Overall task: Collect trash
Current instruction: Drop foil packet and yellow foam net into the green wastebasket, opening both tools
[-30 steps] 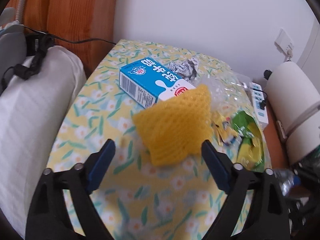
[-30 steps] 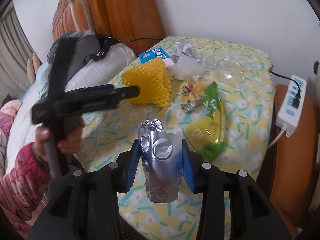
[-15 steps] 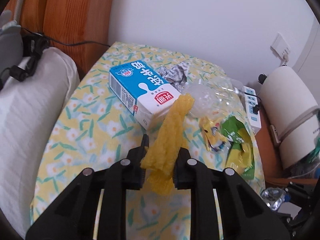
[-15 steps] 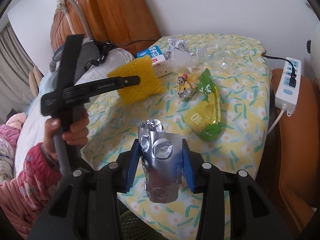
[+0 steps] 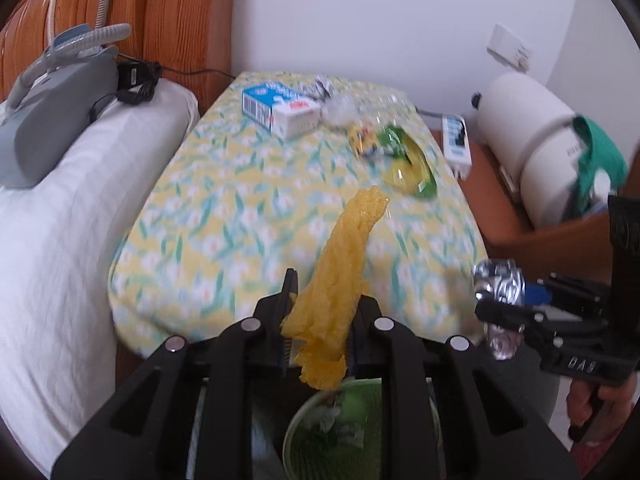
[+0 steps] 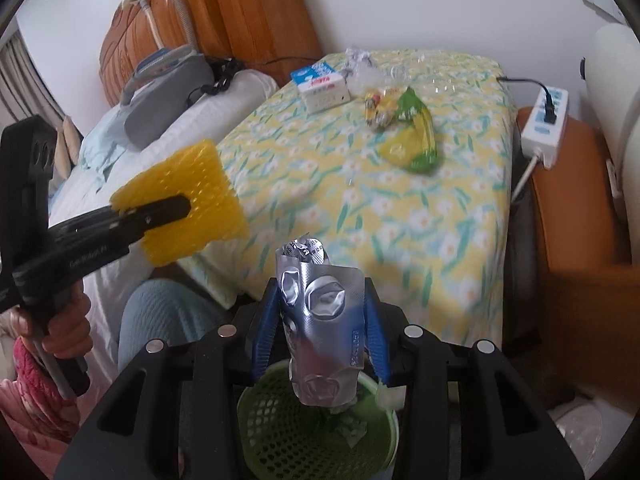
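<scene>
My left gripper (image 5: 320,312) is shut on a yellow foam net (image 5: 340,256) and holds it above a green mesh bin (image 5: 360,420). From the right wrist view the net (image 6: 188,204) shows flat in the left gripper (image 6: 168,208). My right gripper (image 6: 320,320) is shut on a silver blister pack (image 6: 324,320), over the bin (image 6: 304,424); it also shows in the left wrist view (image 5: 500,292). On the floral table (image 5: 248,208) lie a blue-white milk carton (image 5: 280,108), crumpled foil (image 5: 324,86), clear plastic (image 5: 344,106), a yellow wrapper (image 5: 364,140) and a green-yellow bag (image 5: 408,164).
A white pillow (image 5: 60,208) with a grey device (image 5: 52,116) lies left of the table. A power strip (image 5: 456,144) and a white roll (image 5: 532,136) sit on a brown stand at right. A wooden headboard (image 5: 160,12) stands behind.
Both grippers have pulled back from the table, to over the green bin. The left gripper, shut on the foam net half a second ago, has carried it off the table.
</scene>
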Demonstrator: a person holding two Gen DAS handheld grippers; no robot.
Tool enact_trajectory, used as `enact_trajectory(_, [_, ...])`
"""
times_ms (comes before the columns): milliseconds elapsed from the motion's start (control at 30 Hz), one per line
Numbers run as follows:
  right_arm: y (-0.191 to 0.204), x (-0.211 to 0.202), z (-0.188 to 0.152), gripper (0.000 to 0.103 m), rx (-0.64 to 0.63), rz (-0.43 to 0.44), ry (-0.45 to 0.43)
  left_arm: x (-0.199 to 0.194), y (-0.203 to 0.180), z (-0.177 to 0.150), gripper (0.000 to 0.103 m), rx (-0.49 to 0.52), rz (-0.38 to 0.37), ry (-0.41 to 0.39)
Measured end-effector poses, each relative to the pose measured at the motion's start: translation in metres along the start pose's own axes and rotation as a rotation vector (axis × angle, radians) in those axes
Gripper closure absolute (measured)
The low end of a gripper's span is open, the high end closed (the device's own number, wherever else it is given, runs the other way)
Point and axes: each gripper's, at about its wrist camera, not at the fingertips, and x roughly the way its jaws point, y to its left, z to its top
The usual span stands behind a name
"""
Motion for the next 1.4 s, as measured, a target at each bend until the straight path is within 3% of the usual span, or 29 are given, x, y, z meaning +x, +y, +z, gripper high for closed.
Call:
enact_trajectory(267, [0.024, -0.007, -0.072, 0.062, -0.006, -0.002, 0.112, -0.008, -0.017, -0.085, 0.083, 0.082, -0.053, 0.125])
enact_trajectory(533, [0.025, 0.023, -0.110, 0.061, 0.020, 0.006, 0.243, -0.007, -0.015, -0.113, 0.083, 0.081, -0.053, 0.159])
enact_trajectory(567, [0.026, 0.028, -0.113, 0.056, 0.020, 0.010, 0.261, -0.007, -0.014, -0.114, 0.083, 0.076, -0.052, 0.161])
enact_trajectory(633, [0.027, 0.037, -0.119, 0.037, 0.028, 0.002, 0.286, -0.006, -0.012, -0.113, 0.083, 0.067, -0.047, 0.167])
enact_trajectory(667, [0.026, 0.041, -0.120, 0.026, 0.036, -0.016, 0.289, -0.005, -0.011, -0.114, 0.083, 0.065, -0.043, 0.169])
enact_trajectory(700, [0.026, 0.042, -0.120, 0.022, 0.042, -0.026, 0.288, -0.005, -0.010, -0.115, 0.083, 0.064, -0.041, 0.172])
enact_trajectory(900, [0.006, 0.032, -0.114, 0.009, 0.108, -0.095, 0.236, -0.002, -0.009, -0.118, 0.083, 0.063, -0.052, 0.188])
enact_trajectory(1100, [-0.010, 0.020, -0.109, 0.006, 0.152, -0.145, 0.190, 0.005, -0.014, -0.121, 0.083, 0.067, -0.073, 0.217])
enact_trajectory(1400, [-0.017, 0.016, -0.107, 0.006, 0.153, -0.161, 0.189, 0.007, -0.025, -0.127, 0.082, 0.103, -0.114, 0.246])
